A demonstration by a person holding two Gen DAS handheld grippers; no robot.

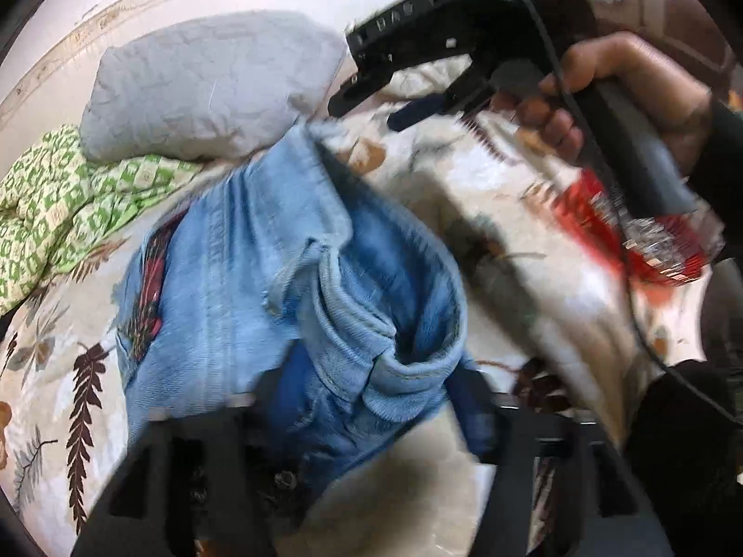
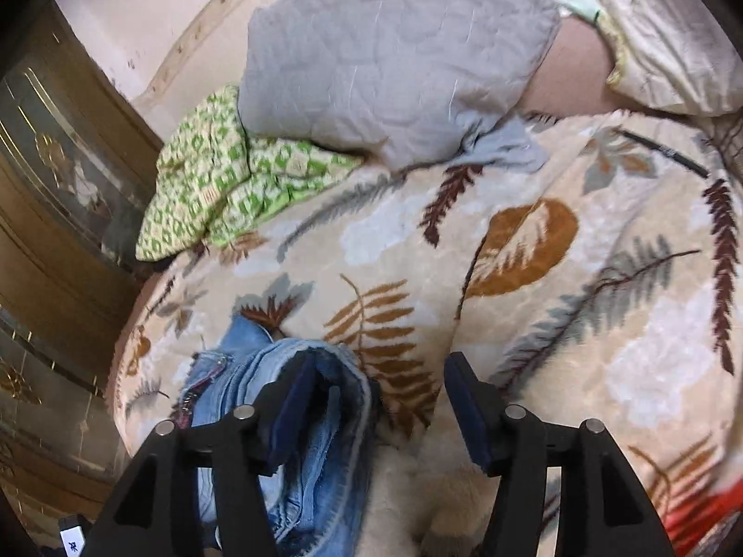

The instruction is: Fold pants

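Observation:
Light blue jeans [image 1: 278,278] lie bunched on a leaf-patterned cream blanket [image 1: 534,241]. In the left wrist view my left gripper [image 1: 371,417] straddles the jeans' waistband, jaws wide apart, with denim between them; the image is blurred. The right gripper [image 1: 362,111] shows at the top of that view, held in a hand, jaws apart, above the blanket beyond the jeans. In the right wrist view my right gripper [image 2: 376,399] is open, with the jeans [image 2: 306,417] against its left finger [image 2: 292,399] and the blanket [image 2: 511,255] ahead.
A grey quilted pillow [image 2: 394,65] and a green-and-white patterned cloth [image 2: 223,176] lie at the far side of the bed. A cream pillow [image 2: 659,32] sits far right. A wooden cabinet [image 2: 55,213] stands left. A red packet [image 1: 650,241] lies right of the jeans.

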